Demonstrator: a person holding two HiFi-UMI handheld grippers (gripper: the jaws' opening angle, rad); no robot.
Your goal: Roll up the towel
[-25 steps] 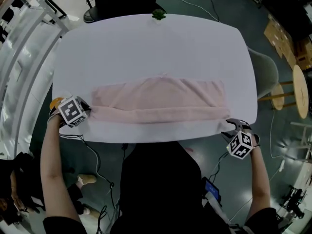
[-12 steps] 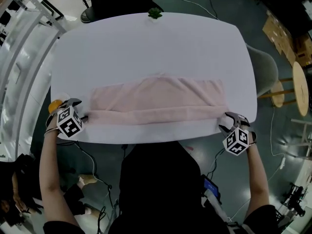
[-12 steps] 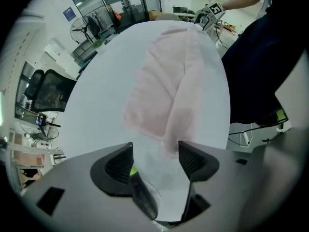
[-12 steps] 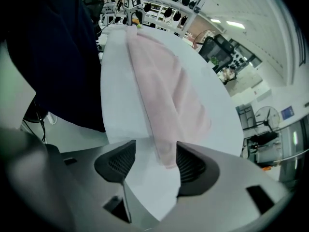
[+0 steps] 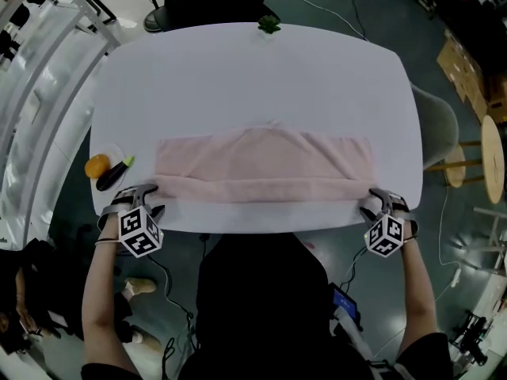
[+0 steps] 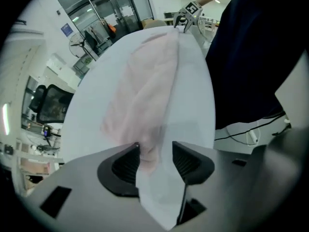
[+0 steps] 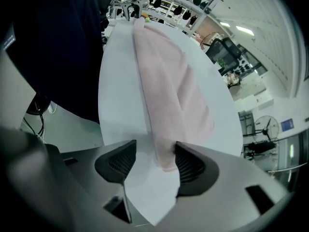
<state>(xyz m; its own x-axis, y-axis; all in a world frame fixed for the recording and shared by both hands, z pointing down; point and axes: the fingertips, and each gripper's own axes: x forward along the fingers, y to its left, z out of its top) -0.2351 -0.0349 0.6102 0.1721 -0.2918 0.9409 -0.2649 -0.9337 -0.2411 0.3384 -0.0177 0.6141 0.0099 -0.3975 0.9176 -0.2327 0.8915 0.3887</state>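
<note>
A soft, limp pale-pink towel (image 5: 265,169), partly rolled, lies along the white tabletop's (image 5: 253,77) near edge. The left gripper (image 6: 155,154), its jaws just now closing, and the right gripper (image 7: 153,159) straddle the roll's ends, unclenched. Grip both ends, since it likely sags.

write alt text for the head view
A pink towel, its near edge rolled, lies across a white table. A person's left claw and right claw sit at the roll's ends; the left's jaws have just been closing around its end.
</note>
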